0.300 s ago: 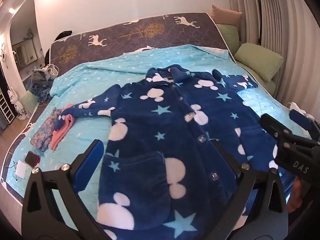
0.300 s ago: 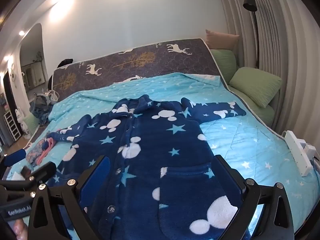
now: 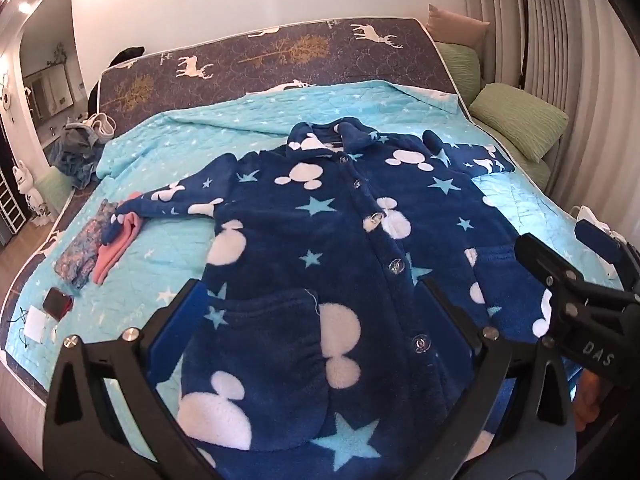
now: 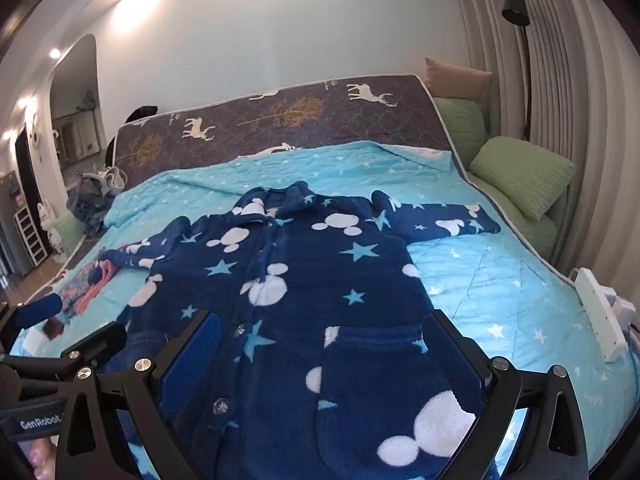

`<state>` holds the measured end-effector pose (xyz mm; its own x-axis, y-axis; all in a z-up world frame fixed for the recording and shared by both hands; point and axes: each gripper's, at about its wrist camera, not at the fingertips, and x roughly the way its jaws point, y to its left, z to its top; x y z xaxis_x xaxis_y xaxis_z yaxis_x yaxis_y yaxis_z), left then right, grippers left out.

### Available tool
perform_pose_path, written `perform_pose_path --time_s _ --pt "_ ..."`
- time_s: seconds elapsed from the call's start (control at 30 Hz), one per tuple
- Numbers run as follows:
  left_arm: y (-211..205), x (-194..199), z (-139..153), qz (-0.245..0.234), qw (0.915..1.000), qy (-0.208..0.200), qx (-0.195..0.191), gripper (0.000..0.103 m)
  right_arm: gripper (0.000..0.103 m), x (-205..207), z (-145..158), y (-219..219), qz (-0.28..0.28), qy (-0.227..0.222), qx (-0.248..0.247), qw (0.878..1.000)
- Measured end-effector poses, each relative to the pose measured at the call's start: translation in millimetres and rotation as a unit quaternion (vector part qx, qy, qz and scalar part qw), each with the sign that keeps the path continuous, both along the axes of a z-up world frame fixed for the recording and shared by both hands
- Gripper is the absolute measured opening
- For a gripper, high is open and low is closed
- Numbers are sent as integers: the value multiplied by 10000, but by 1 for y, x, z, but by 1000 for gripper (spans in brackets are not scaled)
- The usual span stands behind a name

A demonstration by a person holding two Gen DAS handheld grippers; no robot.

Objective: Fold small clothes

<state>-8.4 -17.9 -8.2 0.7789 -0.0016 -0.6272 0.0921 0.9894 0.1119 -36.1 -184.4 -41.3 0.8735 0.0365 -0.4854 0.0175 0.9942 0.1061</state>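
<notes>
You have the navy fleece robe (image 3: pixel 320 248) lying flat and face up on the turquoise quilt (image 3: pixel 180 148) of the bed, buttoned down the front, collar toward the headboard and hem toward you; both sleeves are spread outward, one reaching toward the folded pink cloth (image 3: pixel 116 252) and patterned cloth (image 3: pixel 80 256) at the bed's edge, the other toward the green pillows (image 4: pixel 520 176); no fold has been made in it yet, so by my reading the robe's whole fold is left to do, while those two small pieces look already folded and set aside. Your left claw (image 3: pixel 316 328) is spread wide above the hem near the pocket, holding nothing; your right claw (image 4: pixel 320 356) is likewise spread wide over the other pocket, empty. A sensible start would be bringing the sleeves in across the body, then doubling the length.
</notes>
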Motion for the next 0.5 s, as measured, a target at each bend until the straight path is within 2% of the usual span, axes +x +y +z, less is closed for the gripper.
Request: perform_pose_path --time_s 0.2,0.5 --pt "4 3 -4 34 9999 87 -125 102 103 -6 1 2 85 -170 -86 9998" --pt "8 2 -7 38 9999 50 -86 102 103 -8 4 0 -18 -229 26 9997"
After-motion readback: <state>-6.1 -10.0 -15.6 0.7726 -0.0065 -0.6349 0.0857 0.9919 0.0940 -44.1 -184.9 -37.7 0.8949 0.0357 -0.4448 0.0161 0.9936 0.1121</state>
